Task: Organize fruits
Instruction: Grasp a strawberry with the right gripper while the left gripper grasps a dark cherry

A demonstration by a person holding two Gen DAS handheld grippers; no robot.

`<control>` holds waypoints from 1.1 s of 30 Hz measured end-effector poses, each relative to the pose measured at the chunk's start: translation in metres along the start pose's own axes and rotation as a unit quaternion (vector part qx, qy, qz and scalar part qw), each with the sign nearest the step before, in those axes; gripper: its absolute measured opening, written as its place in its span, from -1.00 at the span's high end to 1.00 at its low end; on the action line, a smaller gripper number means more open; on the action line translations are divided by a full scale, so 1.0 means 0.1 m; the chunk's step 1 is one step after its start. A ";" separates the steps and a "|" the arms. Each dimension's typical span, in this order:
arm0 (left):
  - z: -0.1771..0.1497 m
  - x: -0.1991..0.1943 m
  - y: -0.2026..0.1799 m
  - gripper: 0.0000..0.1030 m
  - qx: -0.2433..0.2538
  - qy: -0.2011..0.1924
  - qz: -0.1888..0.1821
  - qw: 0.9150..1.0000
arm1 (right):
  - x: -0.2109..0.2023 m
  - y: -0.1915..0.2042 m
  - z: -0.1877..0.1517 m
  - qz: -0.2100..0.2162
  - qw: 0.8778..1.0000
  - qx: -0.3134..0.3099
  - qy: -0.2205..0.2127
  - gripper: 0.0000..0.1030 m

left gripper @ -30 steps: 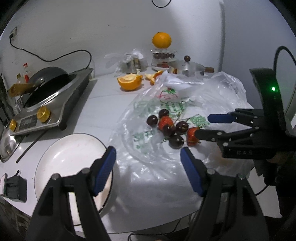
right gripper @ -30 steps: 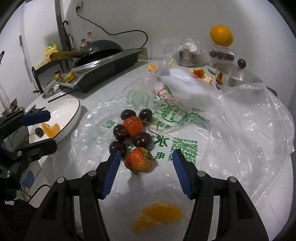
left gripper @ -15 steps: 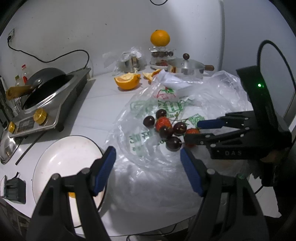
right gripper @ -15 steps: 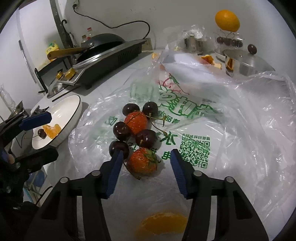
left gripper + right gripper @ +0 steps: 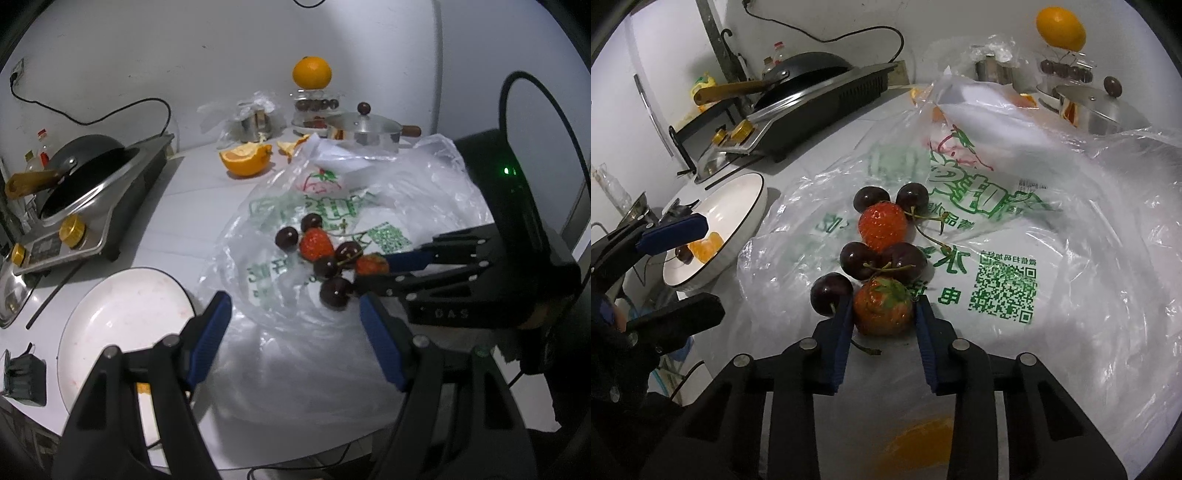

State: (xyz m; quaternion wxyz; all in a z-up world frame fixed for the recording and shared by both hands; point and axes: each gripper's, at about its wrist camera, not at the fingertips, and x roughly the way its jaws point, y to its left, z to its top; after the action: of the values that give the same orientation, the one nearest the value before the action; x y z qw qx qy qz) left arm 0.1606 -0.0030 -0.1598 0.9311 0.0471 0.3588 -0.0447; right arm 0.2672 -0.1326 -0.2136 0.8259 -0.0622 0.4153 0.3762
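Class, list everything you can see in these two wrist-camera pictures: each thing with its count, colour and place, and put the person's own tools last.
strawberries: two, red; near one between the right gripper's pads, other among the cherries.
cherries: five, dark, on the plastic bag.
plastic bag: one, clear with green print, spread on the table.
plate: one, white, left of the bag; holds an orange segment and a cherry.
whole orange: one, on a glass stand at the back.
cut orange: one, behind the bag.
steel pot: one, lidded, back right.
cooker with dark pan: one, far left.
left gripper: open, empty.
right gripper: jaws have just been closing onto the near strawberry.
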 end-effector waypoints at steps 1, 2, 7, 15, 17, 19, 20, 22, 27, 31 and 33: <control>0.00 -0.01 -0.02 -0.42 0.001 -0.001 0.000 1.000 | -0.01 -0.01 -0.01 0.001 1.000 0.000 -0.001 0.33; 0.00 0.00 -0.02 -0.42 0.002 -0.001 0.000 1.000 | -0.03 -0.01 -0.02 0.001 1.000 -0.001 -0.003 0.33; 0.02 0.04 -0.08 -0.42 0.003 0.005 0.002 1.000 | -0.15 -0.01 -0.05 -0.001 1.000 -0.007 -0.015 0.33; 0.07 0.16 -0.24 -0.42 0.015 0.017 -0.005 1.000 | -0.42 -0.11 -0.10 -0.011 0.999 -0.004 -0.043 0.33; 0.10 0.20 -0.29 -0.42 0.023 0.017 -0.006 1.000 | -0.47 -0.15 -0.12 -0.013 0.999 -0.004 -0.050 0.33; 0.12 0.25 -0.33 -0.42 0.026 0.020 -0.010 0.999 | -0.50 -0.20 -0.13 -0.014 0.998 0.000 -0.054 0.33; 0.13 0.29 -0.35 -0.42 0.025 0.023 -0.012 0.999 | -0.52 -0.23 -0.14 -0.014 0.998 0.004 -0.056 0.33; 0.15 0.37 -0.37 -0.41 0.027 0.029 -0.015 0.999 | -0.53 -0.30 -0.16 -0.013 0.998 0.009 -0.058 0.33; 0.14 0.56 -0.39 -0.10 0.036 0.052 -0.012 0.998 | -0.53 -0.43 -0.19 -0.014 0.998 0.016 -0.059 0.33; 0.10 0.65 -0.40 0.03 0.062 0.070 -0.006 0.996 | -0.51 -0.50 -0.20 -0.012 0.998 0.023 -0.058 0.33; 0.09 0.66 -0.40 0.03 0.068 0.072 -0.010 0.995 | -0.50 -0.51 -0.20 -0.010 0.998 0.023 -0.058 0.33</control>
State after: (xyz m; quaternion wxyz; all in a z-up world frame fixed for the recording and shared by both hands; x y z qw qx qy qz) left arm 0.2107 -0.0470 -0.2001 0.8973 0.1093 0.4211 -0.0747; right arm 0.2704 -0.2057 -0.2011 0.8539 -0.0251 0.3743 0.3608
